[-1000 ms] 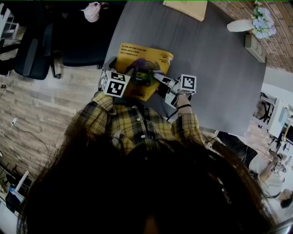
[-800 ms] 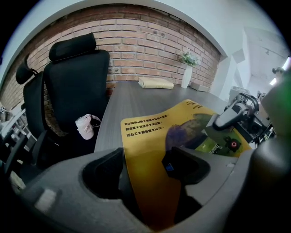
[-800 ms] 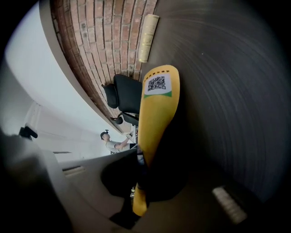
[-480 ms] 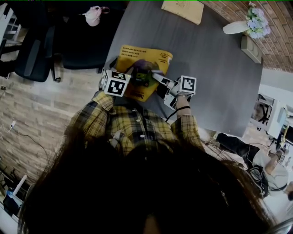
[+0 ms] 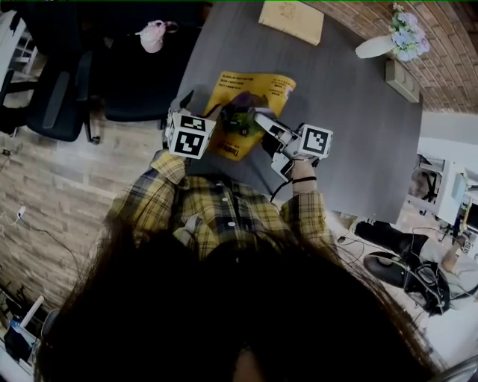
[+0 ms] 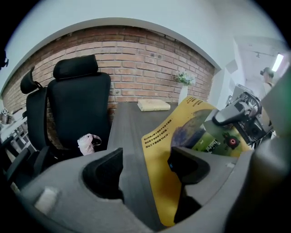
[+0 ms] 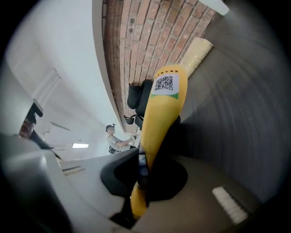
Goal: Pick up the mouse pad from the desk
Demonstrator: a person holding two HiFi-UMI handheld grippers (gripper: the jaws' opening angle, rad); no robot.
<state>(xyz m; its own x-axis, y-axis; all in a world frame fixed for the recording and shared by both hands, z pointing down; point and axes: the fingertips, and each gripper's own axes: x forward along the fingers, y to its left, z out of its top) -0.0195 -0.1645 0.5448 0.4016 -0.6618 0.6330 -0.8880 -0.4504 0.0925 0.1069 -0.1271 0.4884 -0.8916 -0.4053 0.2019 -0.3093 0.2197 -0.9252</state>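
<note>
The yellow printed mouse pad (image 5: 254, 93) hangs tilted above the dark grey desk (image 5: 351, 127). My right gripper (image 5: 258, 117) is shut on its near right edge. In the right gripper view the pad (image 7: 166, 98) stands edge-on, pinched between the two dark pads of that gripper (image 7: 143, 168). My left gripper (image 5: 202, 108) is at the pad's left side with its jaws open. In the left gripper view the pad (image 6: 182, 136) slopes past the right finger (image 6: 186, 164), and bare desk shows between the fingertips of that gripper (image 6: 145, 166).
Black office chairs (image 5: 112, 67) stand off the desk's left edge, one with a pink bundle (image 5: 151, 36) on its seat. A tan book (image 5: 291, 21) lies at the desk's far end. A white vase of flowers (image 5: 388, 41) lies near the brick wall.
Both grippers have risen. The mouse pad has come up off the desk with the right gripper and now hangs tilted, shifted a little toward the far right.
</note>
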